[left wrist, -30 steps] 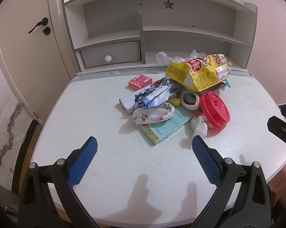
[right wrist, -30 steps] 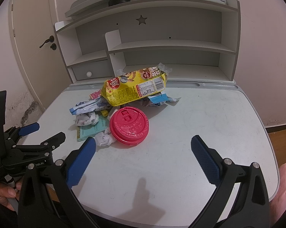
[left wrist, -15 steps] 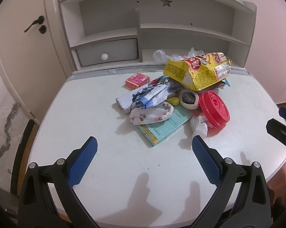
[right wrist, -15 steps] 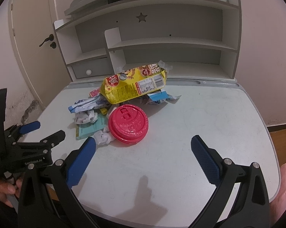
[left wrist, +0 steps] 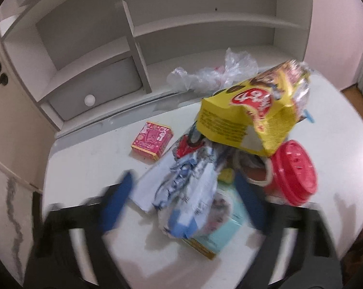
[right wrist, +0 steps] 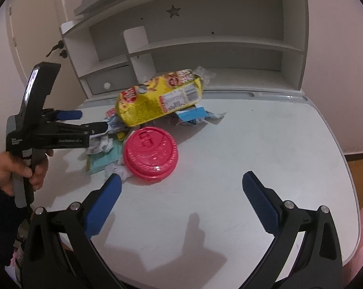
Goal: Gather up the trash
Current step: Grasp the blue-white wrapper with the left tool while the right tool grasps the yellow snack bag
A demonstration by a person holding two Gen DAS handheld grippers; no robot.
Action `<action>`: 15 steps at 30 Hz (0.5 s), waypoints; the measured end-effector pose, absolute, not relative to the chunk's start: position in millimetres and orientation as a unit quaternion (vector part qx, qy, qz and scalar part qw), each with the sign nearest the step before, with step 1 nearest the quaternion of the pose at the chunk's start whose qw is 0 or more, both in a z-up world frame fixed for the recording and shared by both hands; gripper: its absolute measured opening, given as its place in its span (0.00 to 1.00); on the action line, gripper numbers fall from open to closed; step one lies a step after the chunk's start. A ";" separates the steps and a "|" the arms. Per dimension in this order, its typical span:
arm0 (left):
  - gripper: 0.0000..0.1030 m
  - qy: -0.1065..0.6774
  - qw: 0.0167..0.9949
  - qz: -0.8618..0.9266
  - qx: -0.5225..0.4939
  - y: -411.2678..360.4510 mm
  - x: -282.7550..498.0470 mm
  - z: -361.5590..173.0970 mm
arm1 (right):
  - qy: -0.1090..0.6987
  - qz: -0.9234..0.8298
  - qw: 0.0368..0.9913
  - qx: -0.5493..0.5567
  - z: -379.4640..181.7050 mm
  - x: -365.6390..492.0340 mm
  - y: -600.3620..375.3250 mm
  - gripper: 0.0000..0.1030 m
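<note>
Right wrist view: left gripper reaches level over the trash pile, both grippers' jaws spread wide, empty.

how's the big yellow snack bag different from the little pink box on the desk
The crinkled yellow foil snack bag is far larger than the small pink cardboard box. The bag rests propped on top of the trash pile; the box lies flat on the white desk, apart from the pile. The bag is crumpled; the box keeps its shape. Both carry printed packaging graphics.

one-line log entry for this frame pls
left claw: open, straddling blue-white wrapper | right claw: open, empty | red lid: on desk
</note>
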State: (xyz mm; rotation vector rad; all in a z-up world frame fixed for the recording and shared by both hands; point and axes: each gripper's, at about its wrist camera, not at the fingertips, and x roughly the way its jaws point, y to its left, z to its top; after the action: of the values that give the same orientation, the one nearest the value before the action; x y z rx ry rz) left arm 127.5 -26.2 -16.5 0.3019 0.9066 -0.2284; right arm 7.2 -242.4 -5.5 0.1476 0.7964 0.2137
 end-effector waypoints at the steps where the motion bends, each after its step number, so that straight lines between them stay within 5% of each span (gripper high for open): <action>1: 0.37 0.441 0.878 -0.115 0.145 -25.0 129.2 -18.8 | 0.391 0.112 0.910 0.079 -5.4 12.9 -242.6 0.94; 2: 0.16 0.449 0.873 -0.123 0.144 -24.5 132.8 -20.9 | 0.393 0.119 0.908 0.086 -4.4 19.5 -243.5 0.94; 4: 0.12 0.450 0.872 -0.137 0.140 -24.2 133.0 -20.2 | 0.394 0.139 0.902 0.107 0.0 37.7 -244.9 0.94; 15: 0.10 0.415 0.886 -0.174 0.115 -5.6 113.1 8.2 | 0.434 0.185 0.848 0.243 -9.0 165.8 -252.9 0.94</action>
State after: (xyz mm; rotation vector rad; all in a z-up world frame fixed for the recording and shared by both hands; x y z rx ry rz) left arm 113.1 -5.6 8.2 0.2396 0.8632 -0.3624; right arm 165.8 -252.9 -9.0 0.5120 0.9139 0.3891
